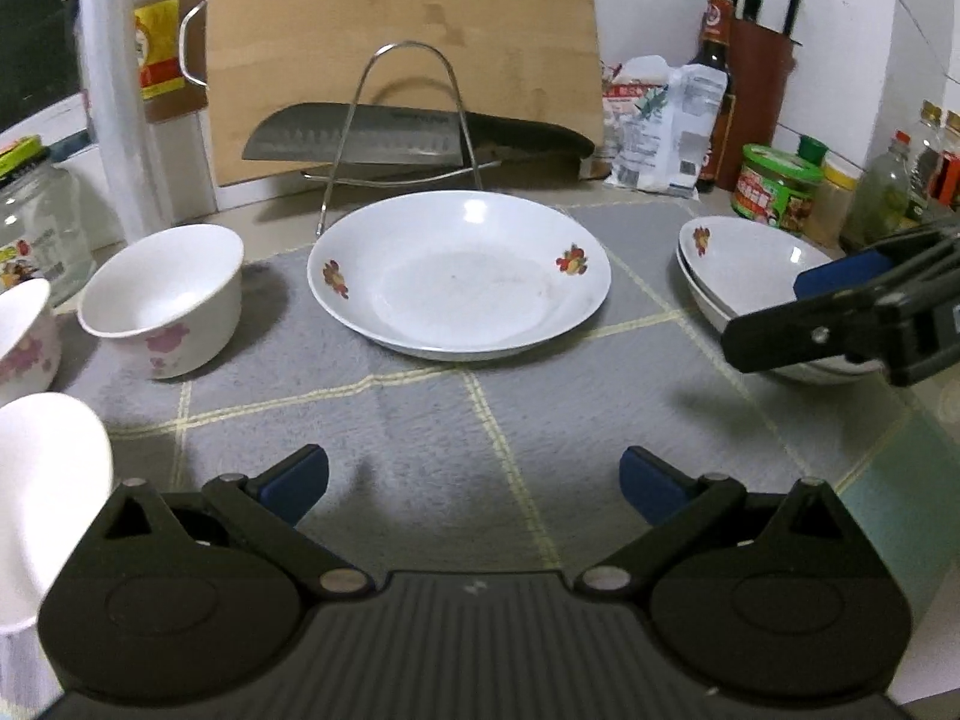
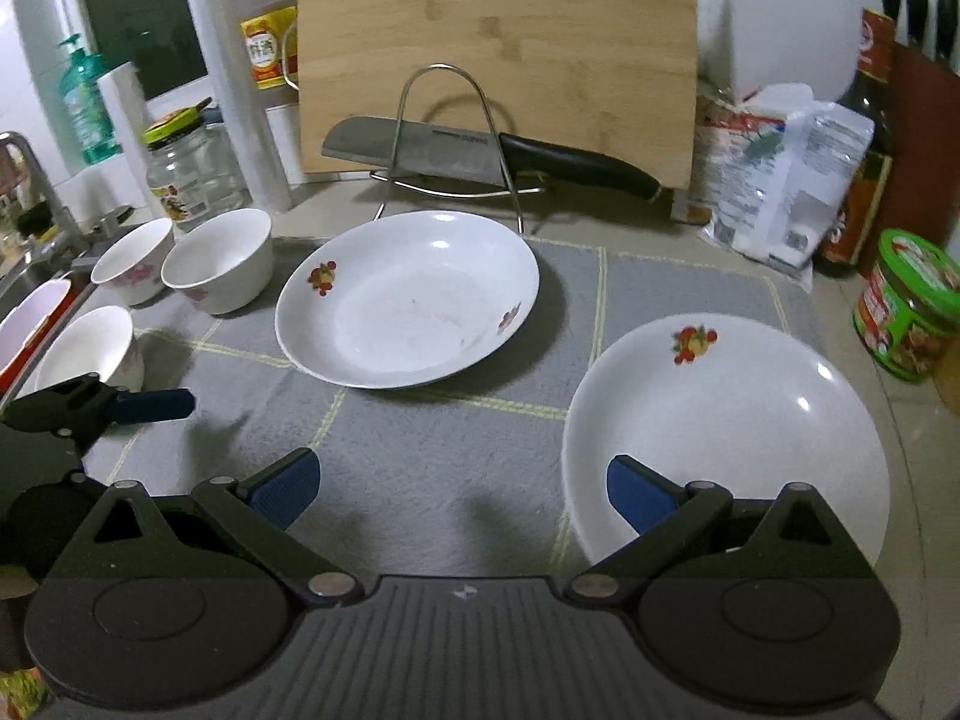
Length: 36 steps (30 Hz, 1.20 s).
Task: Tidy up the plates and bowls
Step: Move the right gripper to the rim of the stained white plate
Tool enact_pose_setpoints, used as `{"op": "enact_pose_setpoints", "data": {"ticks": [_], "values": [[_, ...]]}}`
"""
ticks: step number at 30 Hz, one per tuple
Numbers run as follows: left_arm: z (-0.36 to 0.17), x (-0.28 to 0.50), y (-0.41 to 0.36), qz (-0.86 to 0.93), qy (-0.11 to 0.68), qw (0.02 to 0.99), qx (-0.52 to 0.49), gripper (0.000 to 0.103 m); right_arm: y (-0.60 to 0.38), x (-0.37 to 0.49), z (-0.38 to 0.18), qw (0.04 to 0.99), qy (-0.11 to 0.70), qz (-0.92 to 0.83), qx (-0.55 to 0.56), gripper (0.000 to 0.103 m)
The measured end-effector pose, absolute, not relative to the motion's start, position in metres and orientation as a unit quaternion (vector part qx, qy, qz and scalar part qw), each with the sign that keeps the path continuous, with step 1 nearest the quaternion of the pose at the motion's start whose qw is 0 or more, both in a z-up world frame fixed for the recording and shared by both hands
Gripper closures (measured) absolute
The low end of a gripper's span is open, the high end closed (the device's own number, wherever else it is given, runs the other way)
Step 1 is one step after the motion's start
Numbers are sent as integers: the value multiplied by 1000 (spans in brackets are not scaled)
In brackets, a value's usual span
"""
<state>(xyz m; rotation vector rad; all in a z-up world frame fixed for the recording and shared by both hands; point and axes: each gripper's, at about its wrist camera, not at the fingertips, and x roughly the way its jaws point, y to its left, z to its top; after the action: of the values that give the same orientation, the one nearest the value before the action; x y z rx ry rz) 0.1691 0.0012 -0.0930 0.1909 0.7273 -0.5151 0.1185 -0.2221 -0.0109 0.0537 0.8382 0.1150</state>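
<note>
Both claws, left (image 1: 474, 483) and right (image 2: 462, 489), hang wide open and empty over the grey mat (image 1: 420, 420). One plate (image 1: 459, 273) lies mid-mat, seemingly two stacked at right (image 2: 726, 426); bowls (image 1: 162, 300) cluster left, likely awaiting nesting.

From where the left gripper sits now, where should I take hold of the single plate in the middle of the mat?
Probably the near rim of the single plate, coming straight forward and low with the left gripper. The plate lies flat and shallow, its rim lifted off the mat, so one finger over and one under the edge should fit. The jaws are open and nothing blocks the path.
</note>
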Motion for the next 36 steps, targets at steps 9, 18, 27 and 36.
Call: {"op": "enact_pose_setpoints", "data": {"ticks": [9,18,27,36], "values": [[-107,188,-2,-272,361,888,87,1,-212,108,-8,908,418,30,10,0],[-118,207,-24,-248,366,890,109,1,-230,136,-8,909,414,53,-7,0],[-120,225,-35,-230,360,898,104,0,-243,180,-17,899,426,101,-30,0],[-121,235,-36,-214,351,907,94,0,-251,234,-20,882,442,158,-27,0]]}}
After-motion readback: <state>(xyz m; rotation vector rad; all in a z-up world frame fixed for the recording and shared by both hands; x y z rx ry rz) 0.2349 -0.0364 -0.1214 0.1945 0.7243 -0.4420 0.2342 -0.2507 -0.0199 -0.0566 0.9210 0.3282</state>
